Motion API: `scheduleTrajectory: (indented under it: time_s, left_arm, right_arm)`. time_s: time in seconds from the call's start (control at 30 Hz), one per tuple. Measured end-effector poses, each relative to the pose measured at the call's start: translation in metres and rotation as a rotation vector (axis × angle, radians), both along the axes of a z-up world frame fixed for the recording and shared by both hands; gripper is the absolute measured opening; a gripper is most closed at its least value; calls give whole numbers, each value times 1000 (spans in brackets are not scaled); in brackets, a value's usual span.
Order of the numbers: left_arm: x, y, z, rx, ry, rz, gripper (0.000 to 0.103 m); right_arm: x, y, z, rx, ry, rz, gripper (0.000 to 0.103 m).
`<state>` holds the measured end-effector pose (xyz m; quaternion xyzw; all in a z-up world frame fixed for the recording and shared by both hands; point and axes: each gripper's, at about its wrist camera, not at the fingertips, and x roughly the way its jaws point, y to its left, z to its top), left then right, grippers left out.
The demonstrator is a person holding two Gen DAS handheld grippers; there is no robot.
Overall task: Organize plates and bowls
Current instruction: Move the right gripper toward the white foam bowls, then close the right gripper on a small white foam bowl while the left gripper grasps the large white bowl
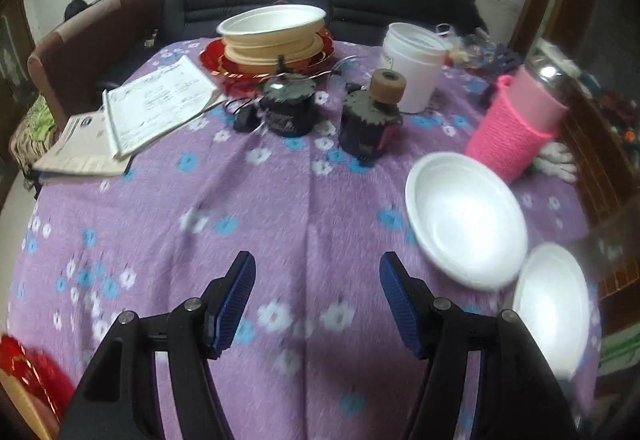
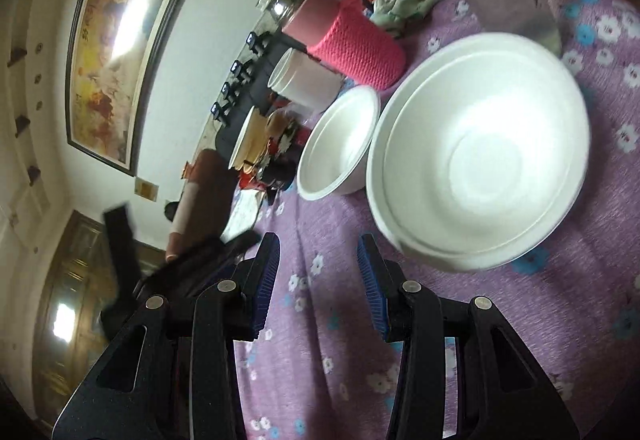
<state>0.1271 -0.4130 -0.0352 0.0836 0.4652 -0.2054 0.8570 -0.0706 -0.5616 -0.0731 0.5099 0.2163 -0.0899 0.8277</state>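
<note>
In the left wrist view, the worktop (image 1: 200,208) lies bare across the centre and lower left of the frame, giving open passage ahead of the left tool (image 1: 318,272). Two dark motors (image 1: 288,108) and a white tub (image 1: 414,66) block the upper middle, with stacked bowls (image 1: 276,32) behind them. Papers (image 1: 160,104) occupy the upper left. A pink knitted holder (image 1: 512,128) and two white foam bowls (image 1: 464,220) crowd the right side. In the right wrist view, bare cloth runs between the right tool (image 2: 318,252) and the large bowl (image 2: 480,152) at upper right.
</note>
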Motion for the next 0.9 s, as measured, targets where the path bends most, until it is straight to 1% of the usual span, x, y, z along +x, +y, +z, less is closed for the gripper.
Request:
scheduleTrajectory:
  time_s: [0.1, 0.17, 0.23, 0.3, 0.37, 0.4, 0.53, 0.63, 0.67, 0.77, 0.8, 0.83, 0.87, 0.9]
  left_arm:
    - [12, -21, -2, -1, 16, 3, 65]
    - [20, -34, -6, 20, 36, -5, 65]
    - [26, -42, -9, 32, 42, 6, 65]
    - [29, -48, -12, 30, 63, 1, 65]
    - [30, -54, -16, 46, 75, -4, 65]
    - [31, -56, -16, 46, 75, -2, 65]
    - [33, -60, -20, -3, 114, -19, 65]
    - [30, -67, -27, 10, 134, -43, 65]
    - [29, -69, -31, 10, 152, -53, 65]
    - [28, -71, -40, 12, 171, -50, 64]
    - [28, -71, -41, 13, 168, -49, 62]
    - [27, -71, -41, 10, 161, -48, 45]
    - [26, -70, -41, 10, 159, -52, 35]
    - [26, -70, -42, 12, 169, -60, 19]
  right_arm:
    - [-1, -5, -2, 18, -13, -9, 40]
    - [-3, -10, -5, 31, -23, -18, 40]
    - [-4, -11, -6, 45, -32, -22, 40]
    - [-3, -12, -7, 54, -33, -20, 40]
    - [-2, -11, -7, 61, -30, -15, 40]
    - [-1, -11, -8, 63, -29, -11, 40]
    - [-1, -11, -9, 66, -30, -9, 40]
    - [0, -12, -9, 68, -24, -14, 40]
    - [2, -12, -10, 71, -21, -13, 40]
    - [4, -13, -13, 75, -10, -16, 40]
    - [5, -13, -13, 76, -6, -17, 40]
    - [5, -14, -14, 78, -3, -18, 40]
    - [6, -14, -15, 81, 0, -19, 40]
    - [6, -15, -16, 84, 2, -21, 40]
